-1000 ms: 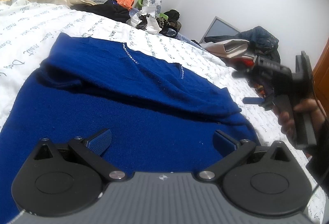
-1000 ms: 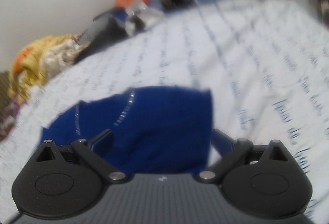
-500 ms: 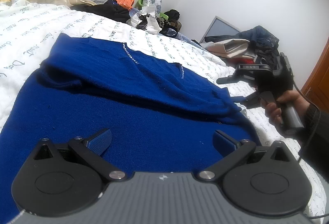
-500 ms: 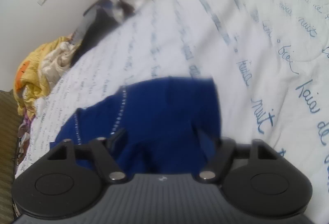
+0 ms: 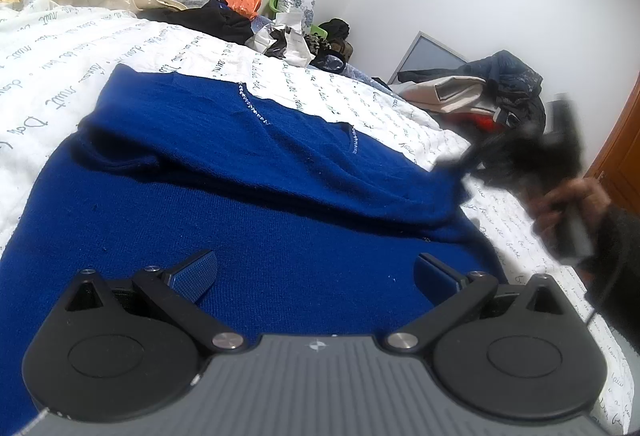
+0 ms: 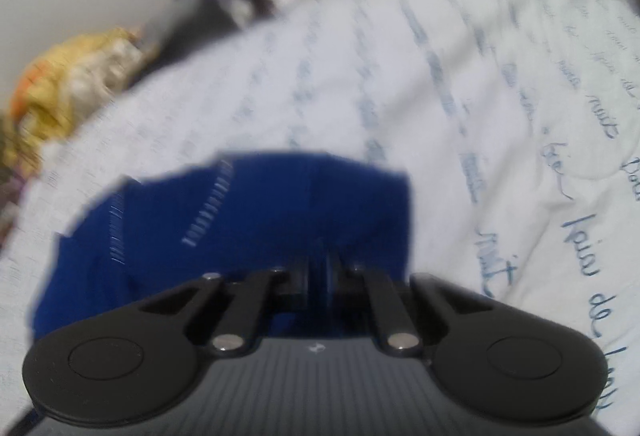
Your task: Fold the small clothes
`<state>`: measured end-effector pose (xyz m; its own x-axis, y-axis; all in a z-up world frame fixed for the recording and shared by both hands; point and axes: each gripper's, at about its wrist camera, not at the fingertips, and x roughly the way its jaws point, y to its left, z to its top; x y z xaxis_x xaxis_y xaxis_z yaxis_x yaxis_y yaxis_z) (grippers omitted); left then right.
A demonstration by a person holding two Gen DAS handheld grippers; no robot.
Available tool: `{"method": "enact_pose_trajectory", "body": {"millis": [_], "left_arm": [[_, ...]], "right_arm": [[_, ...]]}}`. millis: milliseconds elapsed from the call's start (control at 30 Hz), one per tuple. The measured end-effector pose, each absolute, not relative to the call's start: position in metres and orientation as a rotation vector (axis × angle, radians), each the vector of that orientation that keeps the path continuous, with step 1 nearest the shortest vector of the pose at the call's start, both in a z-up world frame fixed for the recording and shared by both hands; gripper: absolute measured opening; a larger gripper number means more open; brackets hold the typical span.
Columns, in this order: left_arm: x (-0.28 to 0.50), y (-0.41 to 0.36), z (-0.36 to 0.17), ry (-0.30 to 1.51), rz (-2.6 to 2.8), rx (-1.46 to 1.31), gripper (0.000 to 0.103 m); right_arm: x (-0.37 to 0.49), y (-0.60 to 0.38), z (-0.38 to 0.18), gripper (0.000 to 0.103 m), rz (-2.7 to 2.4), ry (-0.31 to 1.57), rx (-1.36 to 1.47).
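Right tongs [image 6: 318,272] clamped on blue sweater [image 5: 280,204] edge at bed's [image 5: 100,48] side, left tongs [image 5: 316,272] apart above it — thin pinch may slip, dropping the fold.

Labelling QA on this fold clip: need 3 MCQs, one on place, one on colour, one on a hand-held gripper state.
1. Where does the sweater lie?
A. on the bedsheet with script print
B. on the floor
C. on a chair

2. What colour is the sweater?
A. red
B. royal blue
C. grey

3. How does the right hand-held gripper stand?
A. wide open above the sheet
B. out of view
C. shut on the sweater's edge

Key: 1 A, white printed bedsheet shows around the cloth; 2 B, both views show blue knit; 3 C, the right wrist view shows its fingers together with blue fabric pinched between them.
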<state>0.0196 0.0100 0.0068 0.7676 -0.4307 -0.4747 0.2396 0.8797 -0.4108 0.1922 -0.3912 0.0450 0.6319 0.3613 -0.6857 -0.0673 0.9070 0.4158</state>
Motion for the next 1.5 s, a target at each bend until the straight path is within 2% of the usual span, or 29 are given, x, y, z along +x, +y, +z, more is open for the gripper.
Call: {"method": "enact_pose_trajectory", "body": {"millis": [100, 233, 300, 333, 367, 433, 500, 633, 667, 700, 733, 800, 833, 867, 1000, 1067, 1100, 1167, 1200, 1267, 1300, 1333, 1367, 1400, 1467, 1500], "left_arm": [[0.020, 0.010, 0.007, 0.592, -0.371, -0.340, 0.103], [0.020, 0.009, 0.008, 0.593, -0.371, -0.338, 0.103], [0.022, 0.013, 0.012, 0.616, -0.362, -0.344, 0.103], [0.025, 0.019, 0.020, 0.626, -0.346, -0.356, 0.103], [0.031, 0.028, 0.030, 0.604, -0.334, -0.375, 0.103], [0.047, 0.048, 0.052, 0.518, -0.251, -0.370, 0.103], [0.084, 0.065, 0.064, 0.508, -0.101, -0.315, 0.103], [0.169, 0.090, 0.039, 0.718, -0.012, -0.362, 0.102], [0.186, 0.090, 0.030, 0.774, -0.017, -0.357, 0.102], [0.192, 0.085, 0.028, 0.747, -0.017, -0.304, 0.100], [0.200, 0.079, 0.025, 0.752, -0.041, -0.269, 0.092], [0.205, 0.066, 0.022, 0.735, -0.078, -0.197, 0.019], [0.206, 0.061, 0.023, 0.734, -0.065, -0.162, 0.012], [0.204, 0.059, 0.026, 0.695, -0.038, -0.144, 0.012], [0.202, 0.055, 0.014, 0.647, 0.048, -0.015, 0.013], [0.195, 0.053, 0.015, 0.620, 0.063, 0.034, 0.023], [0.192, 0.053, 0.019, 0.622, 0.068, 0.031, 0.030], [0.169, 0.055, 0.035, 0.581, 0.084, -0.006, 0.062], [0.149, 0.058, 0.044, 0.521, 0.066, -0.047, 0.069], [0.120, 0.056, 0.056, 0.426, -0.013, -0.133, 0.094], [0.116, 0.047, 0.058, 0.428, -0.079, -0.150, 0.097], [0.119, 0.036, 0.058, 0.456, -0.133, -0.141, 0.097], [0.125, 0.023, 0.053, 0.499, -0.169, -0.111, 0.092], [0.134, 0.012, 0.044, 0.551, -0.181, -0.076, 0.091], [0.153, 0.005, 0.020, 0.675, -0.144, -0.040, 0.094], [0.152, 0.002, 0.015, 0.645, -0.108, 0.010, 0.094]], "right_arm": [[0.170, -0.418, 0.066, 0.006, 0.275, 0.730, 0.511], [0.168, -0.449, 0.027, 0.008, 0.114, 0.855, 0.488], [0.156, -0.457, 0.020, 0.018, 0.134, 0.820, 0.578], [0.152, -0.461, 0.023, 0.036, 0.121, 0.803, 0.614], [0.148, -0.464, 0.027, 0.062, 0.114, 0.781, 0.639], [0.145, -0.466, 0.040, 0.084, 0.135, 0.709, 0.633], [0.153, -0.461, 0.052, 0.084, 0.155, 0.684, 0.556], [0.196, -0.440, 0.044, 0.081, 0.149, 0.791, 0.436], [0.206, -0.436, 0.037, 0.071, 0.155, 0.815, 0.416], [0.213, -0.427, 0.031, 0.070, 0.166, 0.836, 0.393], [0.216, -0.417, 0.031, 0.057, 0.169, 0.812, 0.340], [0.217, -0.398, 0.031, 0.004, 0.174, 0.814, 0.246], [0.218, -0.392, 0.031, 0.005, 0.187, 0.827, 0.223], [0.214, -0.388, 0.035, 0.005, 0.192, 0.788, 0.197], [0.198, -0.407, 0.038, 0.004, 0.139, 0.679, 0.235], [0.202, -0.410, 0.022, 0.006, 0.111, 0.718, 0.244], [0.201, -0.411, 0.022, 0.006, 0.110, 0.717, 0.262], [0.197, -0.409, 0.031, 0.022, 0.088, 0.748, 0.281], [0.189, -0.409, 0.040, 0.023, 0.080, 0.735, 0.283], [0.156, -0.403, 0.061, 0.025, 0.079, 0.609, 0.274], [0.141, -0.396, 0.068, 0.028, 0.106, 0.553, 0.273], [0.131, -0.386, 0.072, 0.042, 0.155, 0.536, 0.273], [0.128, -0.373, 0.072, 0.062, 0.217, 0.555, 0.263], [0.128, -0.358, 0.068, 0.067, 0.266, 0.589, 0.235], [0.133, -0.328, 0.049, 0.067, 0.278, 0.658, 0.105], [0.136, -0.316, 0.033, 0.067, 0.228, 0.693, 0.008]]}}
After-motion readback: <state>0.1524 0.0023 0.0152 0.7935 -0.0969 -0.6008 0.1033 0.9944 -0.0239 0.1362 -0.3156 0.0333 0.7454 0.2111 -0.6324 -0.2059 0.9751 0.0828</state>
